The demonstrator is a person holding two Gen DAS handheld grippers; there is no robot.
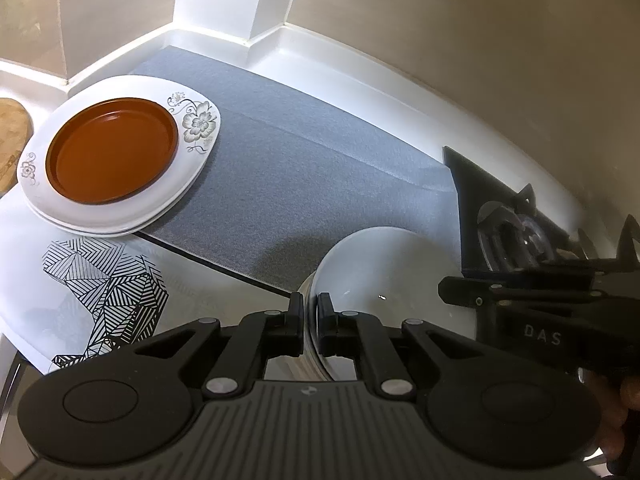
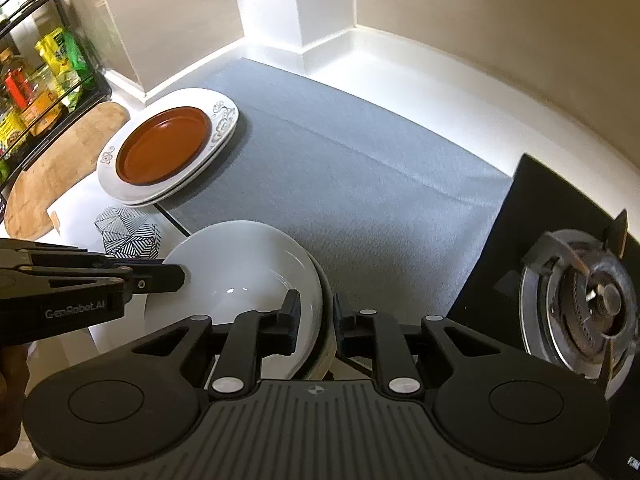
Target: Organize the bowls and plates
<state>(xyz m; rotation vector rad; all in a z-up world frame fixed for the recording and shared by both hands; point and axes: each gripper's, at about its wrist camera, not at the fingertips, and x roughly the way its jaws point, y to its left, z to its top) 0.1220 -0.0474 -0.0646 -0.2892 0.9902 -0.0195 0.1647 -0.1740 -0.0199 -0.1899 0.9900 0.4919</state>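
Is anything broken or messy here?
Nothing looks broken or spilled. The brown plate sits neatly in the stacked flowered plates. The left gripper and right gripper each pinch the white bowls' rim.

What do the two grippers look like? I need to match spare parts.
Both are matte black. The left gripper and right gripper each have a ribbed grey-black base, round caps, silver pivot pins and flat black fingers. Side lettering reads "GenRobot.AI" on the left, "DAS" on the right. No cables show.
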